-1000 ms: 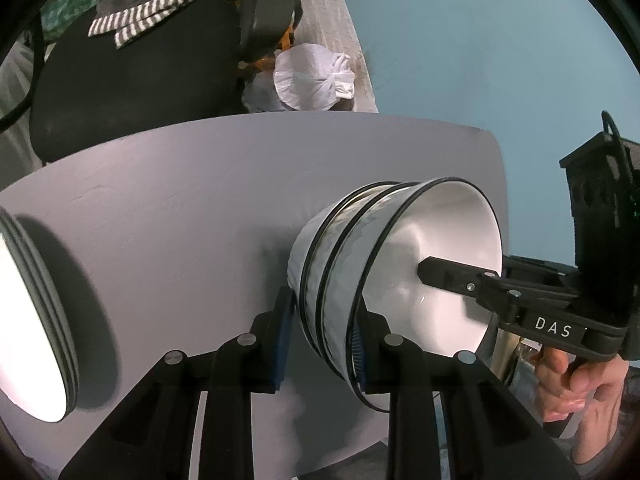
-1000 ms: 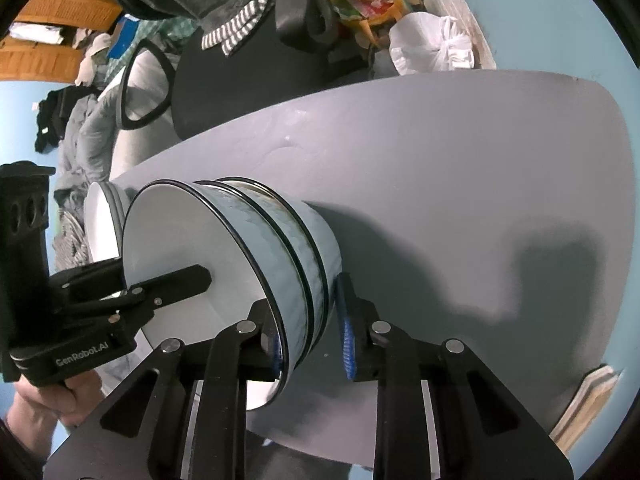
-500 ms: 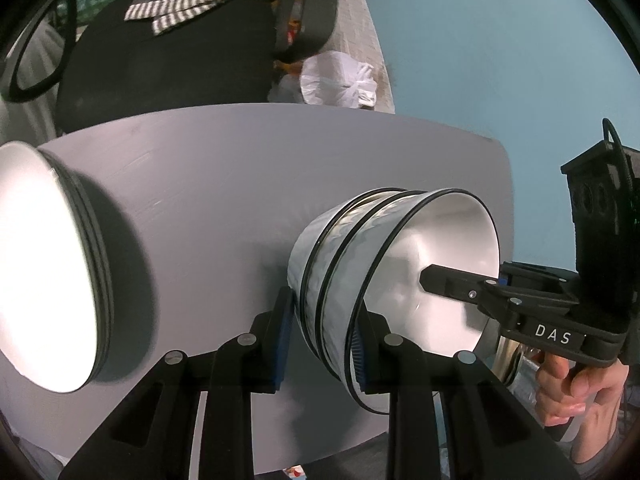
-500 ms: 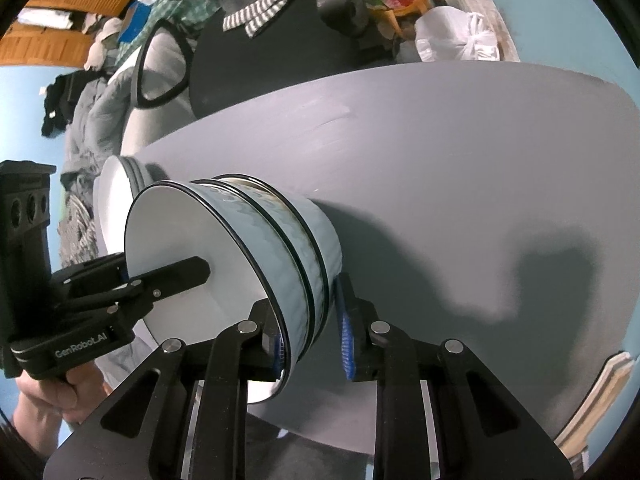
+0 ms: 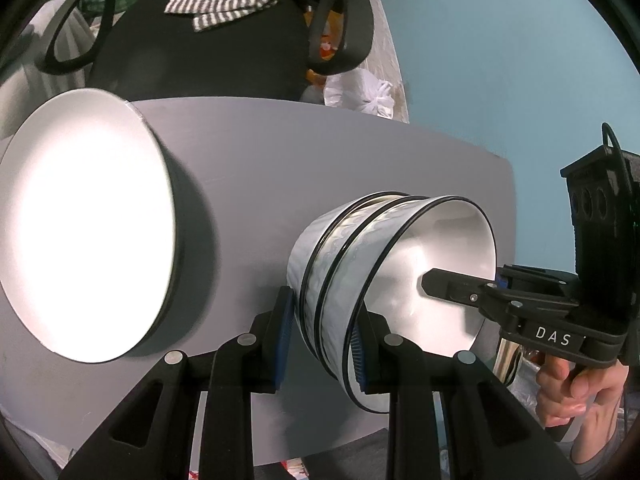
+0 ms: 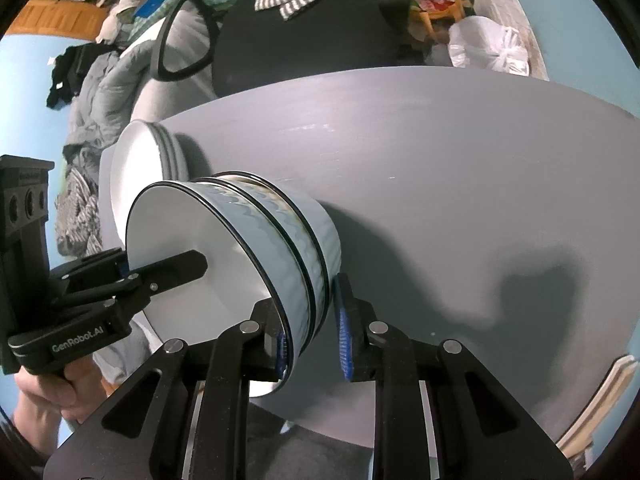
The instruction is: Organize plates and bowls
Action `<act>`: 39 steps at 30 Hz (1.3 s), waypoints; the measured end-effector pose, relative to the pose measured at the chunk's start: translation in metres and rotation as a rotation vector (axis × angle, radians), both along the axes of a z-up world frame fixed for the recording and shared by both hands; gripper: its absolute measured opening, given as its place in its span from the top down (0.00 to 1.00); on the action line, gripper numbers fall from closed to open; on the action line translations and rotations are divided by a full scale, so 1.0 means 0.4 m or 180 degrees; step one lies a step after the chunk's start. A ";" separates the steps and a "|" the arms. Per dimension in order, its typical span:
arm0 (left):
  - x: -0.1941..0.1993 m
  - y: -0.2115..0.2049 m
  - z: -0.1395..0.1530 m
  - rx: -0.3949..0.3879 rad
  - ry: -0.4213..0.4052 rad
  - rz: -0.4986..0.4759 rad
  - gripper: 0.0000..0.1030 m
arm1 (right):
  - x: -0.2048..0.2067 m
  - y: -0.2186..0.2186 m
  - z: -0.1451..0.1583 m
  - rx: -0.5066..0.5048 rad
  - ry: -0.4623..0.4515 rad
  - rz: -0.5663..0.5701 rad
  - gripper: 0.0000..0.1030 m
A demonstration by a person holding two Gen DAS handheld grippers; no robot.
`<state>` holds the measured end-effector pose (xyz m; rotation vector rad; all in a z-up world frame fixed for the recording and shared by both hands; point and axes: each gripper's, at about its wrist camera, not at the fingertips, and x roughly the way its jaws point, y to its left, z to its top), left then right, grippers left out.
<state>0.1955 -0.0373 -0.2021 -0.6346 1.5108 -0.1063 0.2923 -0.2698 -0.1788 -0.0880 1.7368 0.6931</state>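
Observation:
A stack of three nested white bowls (image 5: pixel 344 256) with black rims and a pale blue wave pattern hangs low over the grey table (image 5: pixel 260 168), held from two sides. My left gripper (image 5: pixel 320 350) is shut on the stack's near wall, one blue pad outside and one inside. One of the right gripper's fingers (image 5: pixel 452 288) reaches into the top bowl. In the right wrist view my right gripper (image 6: pixel 314 344) is shut on the bowls (image 6: pixel 280 240) at the opposite wall. A stack of white plates (image 5: pixel 88 220) lies to the left, also visible behind the bowls (image 6: pixel 136 168).
A black office chair (image 6: pixel 304 52) with a striped cloth (image 5: pixel 224 8) stands behind the table (image 6: pixel 460 168). A white plastic bag (image 6: pixel 488 48) lies on the floor beyond. Grey bedding and clothes (image 6: pixel 104 92) pile up at the left. A person's hand (image 5: pixel 576 388) grips the right handle.
Both grippers have carried the bowl stack leftward across the table toward the plates, which now fill much more of the left wrist view. Both grips are unchanged.

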 end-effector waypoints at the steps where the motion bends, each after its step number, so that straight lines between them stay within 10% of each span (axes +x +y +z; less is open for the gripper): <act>1: -0.007 0.002 0.002 0.0001 -0.0001 0.0011 0.75 | -0.005 0.007 0.001 0.0000 -0.0009 0.0007 0.80; 39: -0.107 0.256 0.086 0.0056 -0.0202 0.0532 0.77 | -0.068 0.290 0.066 -0.0092 -0.0361 0.0377 0.88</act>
